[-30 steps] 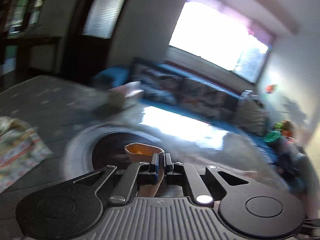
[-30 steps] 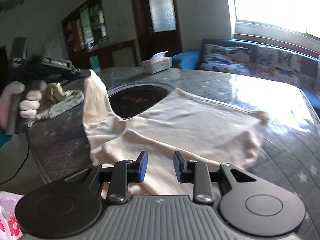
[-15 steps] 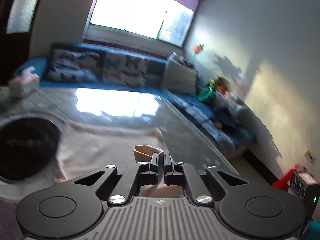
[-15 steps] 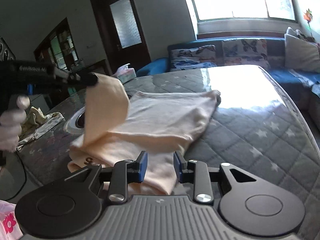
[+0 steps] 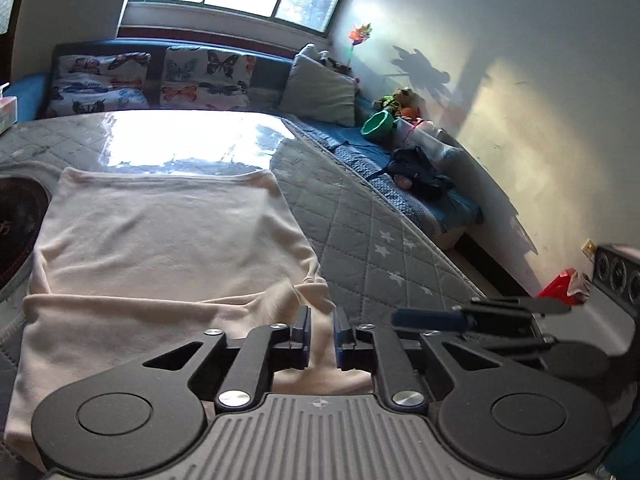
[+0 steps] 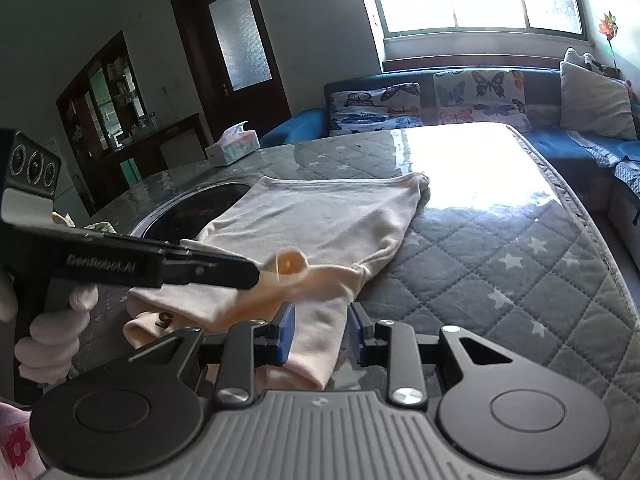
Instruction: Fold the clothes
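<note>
A cream long-sleeved shirt [image 5: 168,240] [image 6: 328,216] lies flat on the grey quilted table cover [image 5: 380,248]. One sleeve is folded across its near end. The sleeve's cuff [image 6: 289,266] [image 5: 316,290] rests just past the tips of my left gripper [image 5: 322,330] [image 6: 254,274]. That gripper's jaws are opening, and the pads no longer press on the cloth under them. My right gripper [image 6: 320,330] [image 5: 420,317] hovers open over the shirt's near right corner, gripping nothing.
A dark round inset [image 6: 200,210] sits in the table left of the shirt, with a tissue box [image 6: 232,146] beyond it. A patterned cloth [image 6: 98,226] lies at the far left. The table's edge [image 5: 400,216] drops to a blue sofa [image 5: 420,196]. A gloved hand [image 6: 52,340] holds the left gripper.
My left gripper carried the sleeve rightward across the shirt, lowered it onto the cloth and parted its jaws from the cuff. The right gripper stayed open over the near corner.
</note>
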